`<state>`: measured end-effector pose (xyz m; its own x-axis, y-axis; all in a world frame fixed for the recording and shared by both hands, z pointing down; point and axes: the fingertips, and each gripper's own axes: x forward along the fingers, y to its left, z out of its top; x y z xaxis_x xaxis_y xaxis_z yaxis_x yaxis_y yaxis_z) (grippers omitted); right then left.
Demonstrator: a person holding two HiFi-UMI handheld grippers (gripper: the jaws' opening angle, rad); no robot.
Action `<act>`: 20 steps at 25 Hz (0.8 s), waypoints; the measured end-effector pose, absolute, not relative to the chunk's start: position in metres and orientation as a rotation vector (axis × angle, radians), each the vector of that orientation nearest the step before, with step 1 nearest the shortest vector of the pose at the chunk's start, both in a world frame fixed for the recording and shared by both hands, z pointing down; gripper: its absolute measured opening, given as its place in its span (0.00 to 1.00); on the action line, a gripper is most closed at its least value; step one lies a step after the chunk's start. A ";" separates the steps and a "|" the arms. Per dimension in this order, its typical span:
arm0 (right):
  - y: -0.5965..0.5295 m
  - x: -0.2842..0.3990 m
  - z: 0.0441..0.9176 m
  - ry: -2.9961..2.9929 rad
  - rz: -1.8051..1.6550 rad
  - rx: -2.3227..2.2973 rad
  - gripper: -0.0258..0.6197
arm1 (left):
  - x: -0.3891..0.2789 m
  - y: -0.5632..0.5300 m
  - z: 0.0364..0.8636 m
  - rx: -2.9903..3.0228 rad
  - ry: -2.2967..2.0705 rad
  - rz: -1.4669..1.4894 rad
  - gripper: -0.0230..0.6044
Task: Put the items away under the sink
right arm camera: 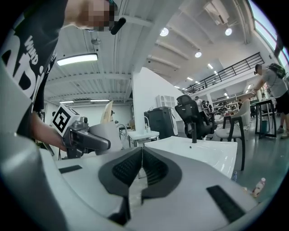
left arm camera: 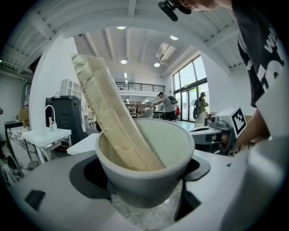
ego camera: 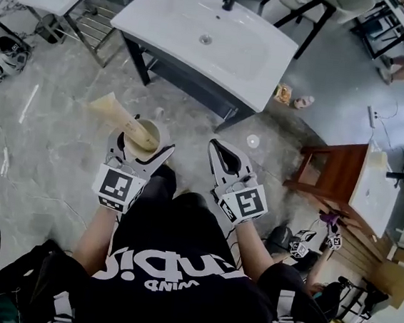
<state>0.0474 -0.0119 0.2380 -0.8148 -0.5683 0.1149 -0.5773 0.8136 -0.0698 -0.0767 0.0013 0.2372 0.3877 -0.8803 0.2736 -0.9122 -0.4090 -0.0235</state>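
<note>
The left gripper (ego camera: pixel 145 145) is clamped on a pale grey cup (left arm camera: pixel 149 178), its jaws pressing the cup's lower wall from either side. A long cream packet (left arm camera: pixel 113 113) stands loose in the cup and leans well out over the rim. The right gripper (right arm camera: pixel 142 155) has its jaws closed on each other with nothing between them, and it is held beside the left one. Both hang above the marbled floor (ego camera: pixel 48 127), well apart from the white sink (ego camera: pixel 167 14), whose dark stand (ego camera: pixel 185 82) is presumably where the cup belongs (whether a shelf sits inside it cannot be made out). A small bottle (ego camera: pixel 304 102) and an orange pouch (ego camera: pixel 283 93) lie on the floor near the stand's far corner. The step in hand looks like the carry toward the sink. To do it well, the cup should travel upright, since the tall packet is unsecured and could tip out. It should also go in low, so the packet's top clears the basin's front edge. The base ought to rest flat before the jaws part, and the free right gripper could steady the packet.
</note>
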 end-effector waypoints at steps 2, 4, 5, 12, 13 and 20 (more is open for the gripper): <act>-0.020 0.043 0.247 -2.906 0.153 0.943 0.07 | -0.081 -0.008 0.250 2.511 -1.614 0.369 0.76; -0.029 0.038 0.261 -2.901 0.158 0.958 0.07 | -0.086 -0.017 0.264 2.508 -1.603 0.354 0.76; -0.032 0.036 0.269 -2.898 0.164 0.961 0.07 | -0.088 -0.021 0.272 2.506 -1.604 0.346 0.76; -0.049 0.022 0.342 -2.900 0.151 0.927 0.07 | -0.091 -0.047 0.341 2.540 -1.578 0.350 0.76; -0.054 0.021 0.353 -2.901 0.152 0.929 0.07 | -0.091 -0.051 0.351 2.549 -1.574 0.350 0.76; -0.088 0.019 0.421 -2.943 0.120 0.928 0.07 | -0.092 -0.077 0.427 2.590 -1.556 0.349 0.76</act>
